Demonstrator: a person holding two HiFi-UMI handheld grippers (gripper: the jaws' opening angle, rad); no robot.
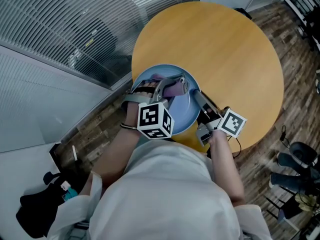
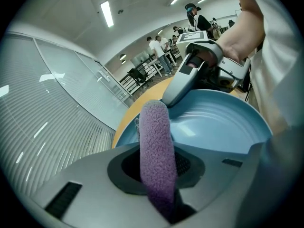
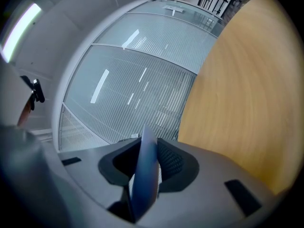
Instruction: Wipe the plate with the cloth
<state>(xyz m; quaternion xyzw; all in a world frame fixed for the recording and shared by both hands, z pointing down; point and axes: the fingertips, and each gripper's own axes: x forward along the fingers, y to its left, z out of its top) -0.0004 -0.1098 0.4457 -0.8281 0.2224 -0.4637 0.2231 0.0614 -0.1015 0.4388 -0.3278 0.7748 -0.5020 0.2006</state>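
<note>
Currently: left gripper (image 1: pixel 172 83) clamped on the cloth (image 2: pixel 156 151). The cloth is a lilac, nubbly fleece folded into a thick roll that stands up between the jaws, with its rounded end against the inner face of the plate (image 2: pixel 223 127).

Plate: round, pale blue, smooth and slightly glossy, with faint concentric rings and a soft highlight on its shallow bowl. In the head view it sits at the near-left edge of the table (image 1: pixel 225 49) and overhangs that edge. Cannot tell whether it rests on the tabletop.

Right gripper (image 3: pixel 145 163): jaws closed on the plate's rim. Its own view shows the rim edge-on as a thin blue blade, pinched between two dark ribbed pads. In the head view this grip is on the plate's right side, and the cloth is near the plate's middle.

Both grippers: matte grey moulded shells, each carrying a white cube with black square markers.

Table: circular, light wood-grain top, flat and matte. Floor (image 1: pixel 295 84): dark mixed-tone planks. Glass partition (image 1: pixel 75 24) to the left carries fine horizontal stripes.
</note>
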